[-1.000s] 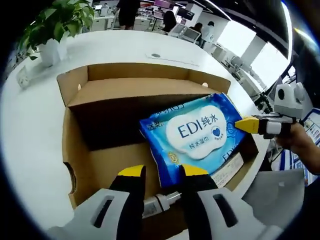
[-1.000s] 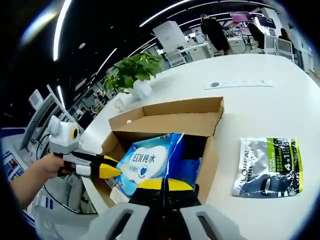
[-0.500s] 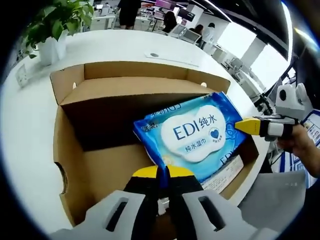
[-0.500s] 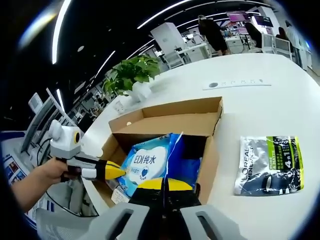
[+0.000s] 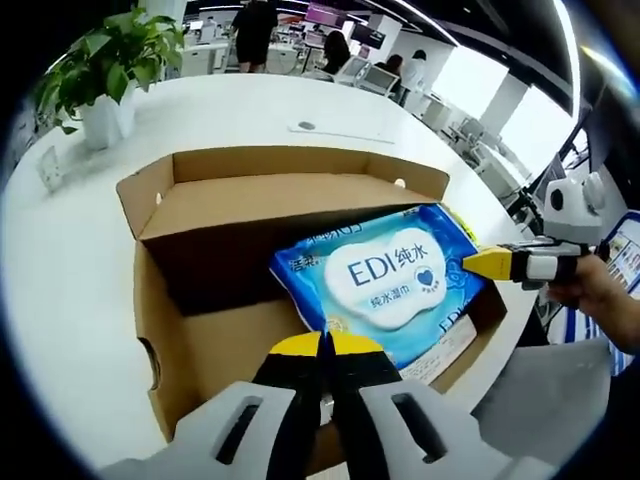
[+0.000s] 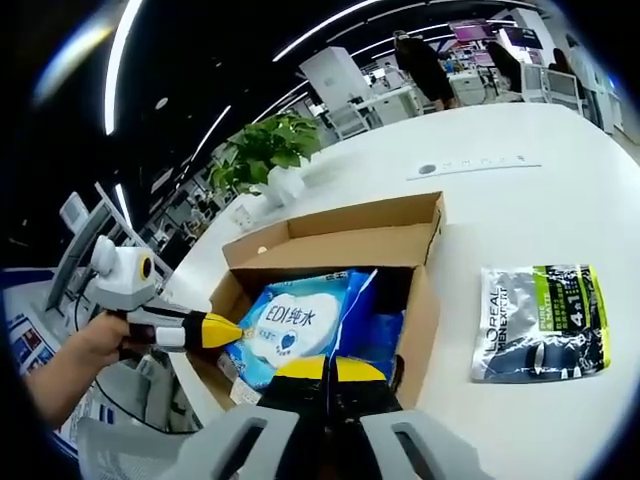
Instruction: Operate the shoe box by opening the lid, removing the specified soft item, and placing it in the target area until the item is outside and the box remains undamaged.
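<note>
With the wipes pack (image 5: 385, 285) pinched at opposite edges by the closed left gripper (image 5: 325, 350) and right gripper (image 6: 325, 372) inside the open shoe box (image 5: 165, 300) near the desk edge, uneven pulling could tear it.

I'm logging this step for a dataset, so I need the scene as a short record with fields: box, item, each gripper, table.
box: cardboard shoe box, lid open, on white table
item: blue wet wipes pack, tilted, partly inside the box
left gripper: shut on the pack's near edge
right gripper: shut on the pack's edge
table: grey sachet beside box, potted plant behind
</note>
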Available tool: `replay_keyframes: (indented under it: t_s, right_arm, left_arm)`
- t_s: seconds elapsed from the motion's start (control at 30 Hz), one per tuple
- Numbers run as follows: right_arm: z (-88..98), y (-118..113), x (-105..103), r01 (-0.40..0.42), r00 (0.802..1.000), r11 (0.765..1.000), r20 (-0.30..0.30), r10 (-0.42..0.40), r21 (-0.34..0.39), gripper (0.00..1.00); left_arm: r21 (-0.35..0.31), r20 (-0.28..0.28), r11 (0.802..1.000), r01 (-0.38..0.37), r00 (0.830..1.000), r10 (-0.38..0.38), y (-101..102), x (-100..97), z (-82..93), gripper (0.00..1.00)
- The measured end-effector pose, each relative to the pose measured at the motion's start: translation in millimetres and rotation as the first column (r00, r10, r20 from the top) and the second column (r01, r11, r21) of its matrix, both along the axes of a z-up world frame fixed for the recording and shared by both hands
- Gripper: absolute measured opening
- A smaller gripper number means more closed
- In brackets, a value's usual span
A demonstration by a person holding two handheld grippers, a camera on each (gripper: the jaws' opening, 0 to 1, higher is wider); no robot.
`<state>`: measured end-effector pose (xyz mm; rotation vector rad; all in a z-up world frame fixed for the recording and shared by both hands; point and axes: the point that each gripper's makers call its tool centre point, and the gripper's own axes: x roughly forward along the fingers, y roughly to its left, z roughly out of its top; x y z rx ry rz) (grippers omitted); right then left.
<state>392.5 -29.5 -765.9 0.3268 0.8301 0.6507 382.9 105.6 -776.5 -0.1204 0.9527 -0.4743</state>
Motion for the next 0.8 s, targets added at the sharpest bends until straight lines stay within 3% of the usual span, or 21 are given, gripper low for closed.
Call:
replay_keyframes:
  t_s: [0.8]
  right_arm:
    - [26.0,-12.1,-7.5,-0.003,1.0,1.0,0.03,0.002,0.03,0.0]
  left_arm:
    - [-0.011,0.07,1.0,0.022,0.997,-0.021,-7.8,-2.7,38.7,0.0]
